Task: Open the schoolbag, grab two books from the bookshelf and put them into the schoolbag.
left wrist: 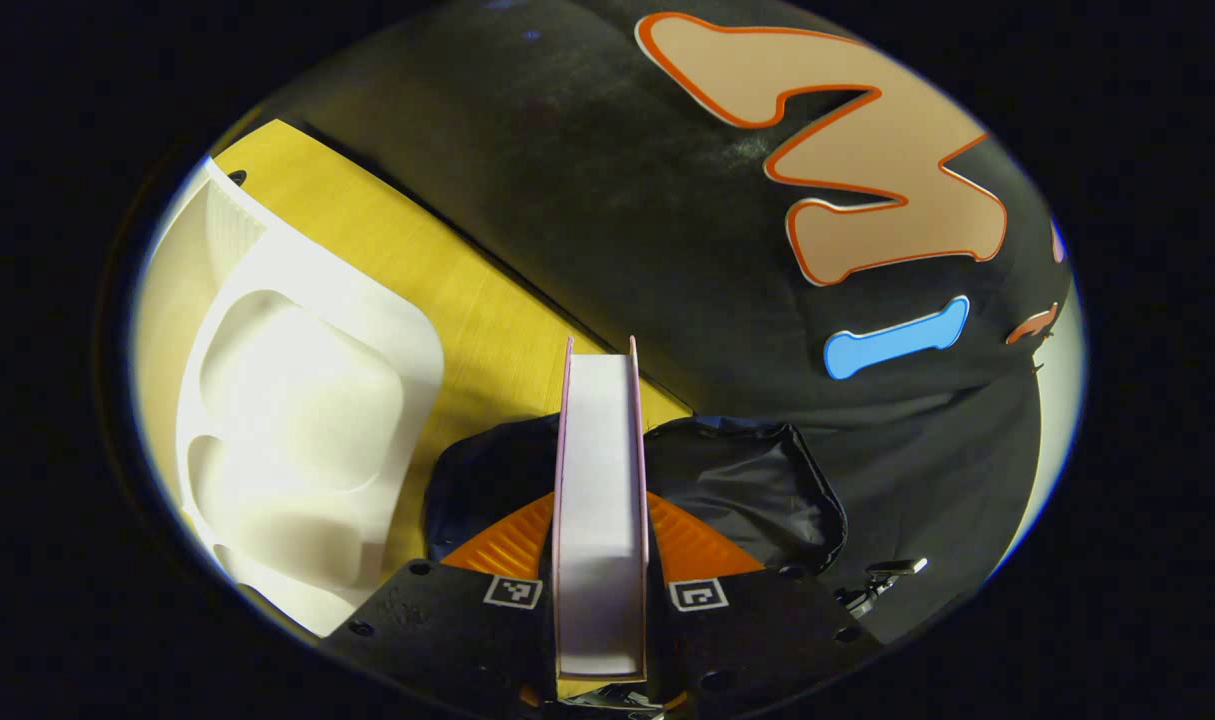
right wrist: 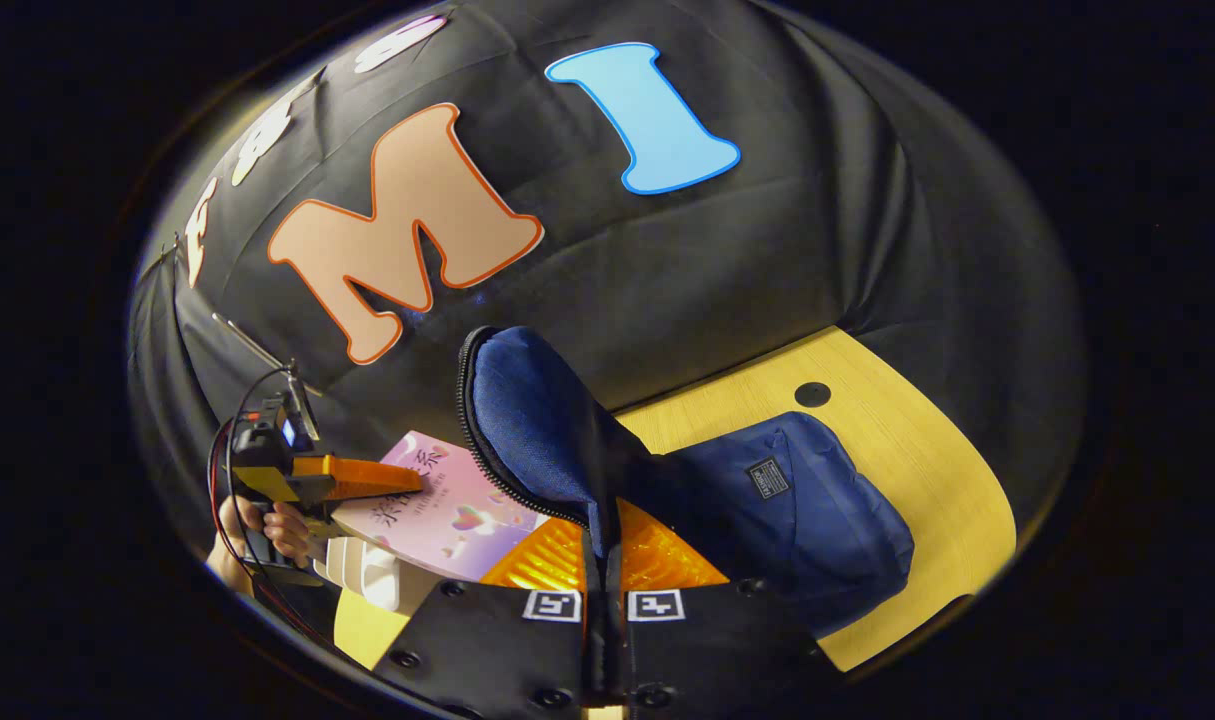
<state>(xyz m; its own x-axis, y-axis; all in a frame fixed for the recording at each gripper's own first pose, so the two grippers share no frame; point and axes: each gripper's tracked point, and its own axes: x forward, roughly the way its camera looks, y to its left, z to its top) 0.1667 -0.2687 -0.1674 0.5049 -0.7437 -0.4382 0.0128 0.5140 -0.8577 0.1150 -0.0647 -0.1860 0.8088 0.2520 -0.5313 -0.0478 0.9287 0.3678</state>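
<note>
Book held over the open schoolbag, flap lifted aside.

In the left gripper view, a white bookshelf (left wrist: 297, 420) is seen on the tabletop (left wrist: 437, 290); a book (left wrist: 600, 500) is clamped edge-on in the left tool (left wrist: 601, 590) above the schoolbag (left wrist: 747, 490). In the right gripper view, the book's pink cover is shown, and the flap (right wrist: 532, 425) is pinched by the right tool (right wrist: 604, 600). The bag's inside is hidden.

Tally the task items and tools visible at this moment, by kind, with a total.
Books: 1, the pink book clamped in the left tool
Schoolbags: 1, the blue schoolbag, its flap pinched by the right tool
Bookshelves: 1, the white bookshelf
Tools: 2
Total: 5
</note>
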